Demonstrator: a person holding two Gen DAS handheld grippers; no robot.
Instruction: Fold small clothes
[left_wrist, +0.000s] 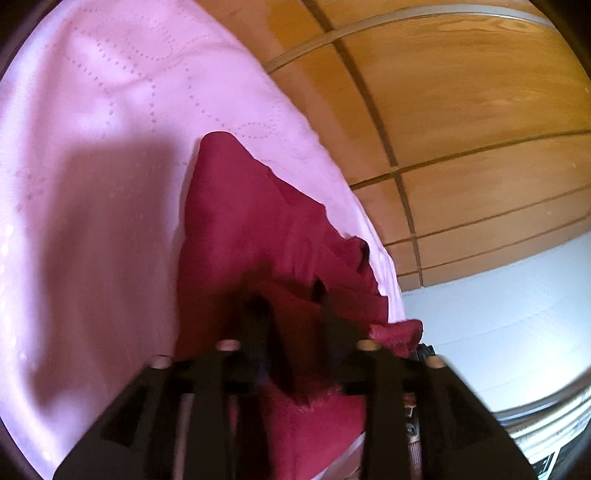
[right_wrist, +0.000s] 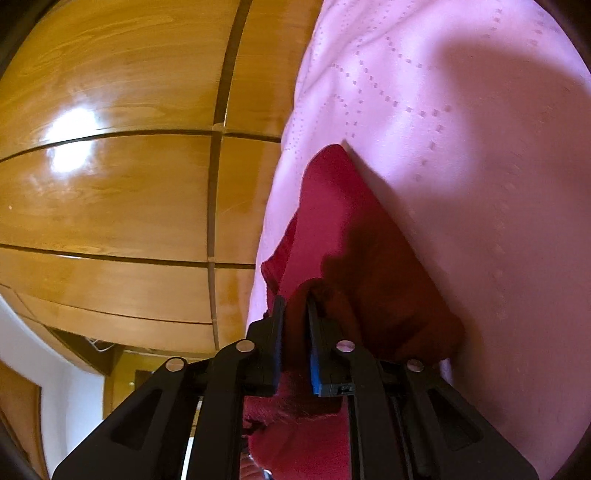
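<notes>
The red garment lies on a pink quilted bedspread, running from the centre of the left wrist frame down to its lower edge, with its bunched edge along the bedspread's right border. The left gripper sits at lower centre over the cloth. Its fingers stand apart, with red cloth in the gap between them; the picture is blurred there and no pad is seen pressing on the cloth.

In the right wrist frame the same red garment occupies the centre, on the bedspread that fills the right half. The right gripper is at lower centre. Its fingers are partly apart, with a fold of cloth between them; whether the pads press on it cannot be told.

Wooden wardrobe panels fill the left of that frame.
</notes>
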